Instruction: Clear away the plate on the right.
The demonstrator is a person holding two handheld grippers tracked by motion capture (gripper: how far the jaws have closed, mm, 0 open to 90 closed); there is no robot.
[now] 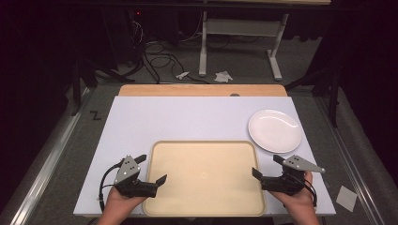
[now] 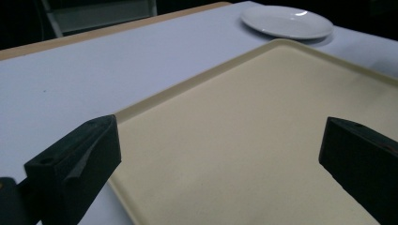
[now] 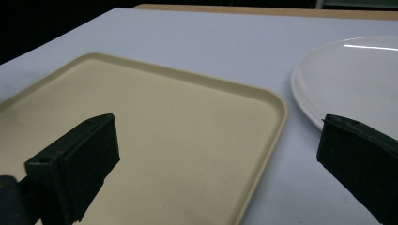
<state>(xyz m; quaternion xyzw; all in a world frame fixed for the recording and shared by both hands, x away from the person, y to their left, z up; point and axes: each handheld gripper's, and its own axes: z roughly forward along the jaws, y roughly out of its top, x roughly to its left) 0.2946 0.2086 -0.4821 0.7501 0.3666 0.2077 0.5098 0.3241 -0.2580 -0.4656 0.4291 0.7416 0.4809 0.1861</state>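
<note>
A beige rectangular tray (image 1: 204,176) is positioned flat on the white desk (image 1: 178,119), at the near edge and centred between the two hands. The left tool (image 1: 152,169) is held at the tray's left rim with its jaws spread wide; in the left gripper view one jaw is seen over the desk and the other over the tray (image 2: 263,136), nothing being gripped. The right tool (image 1: 267,166) is held at the tray's right rim, its jaws likewise spread and empty; in the right gripper view the tray's corner (image 3: 178,136) is seen between the jaws. A white plate (image 1: 274,131) is located on the desk just beyond the tray's far right corner, near the right tool, and is empty.
</note>
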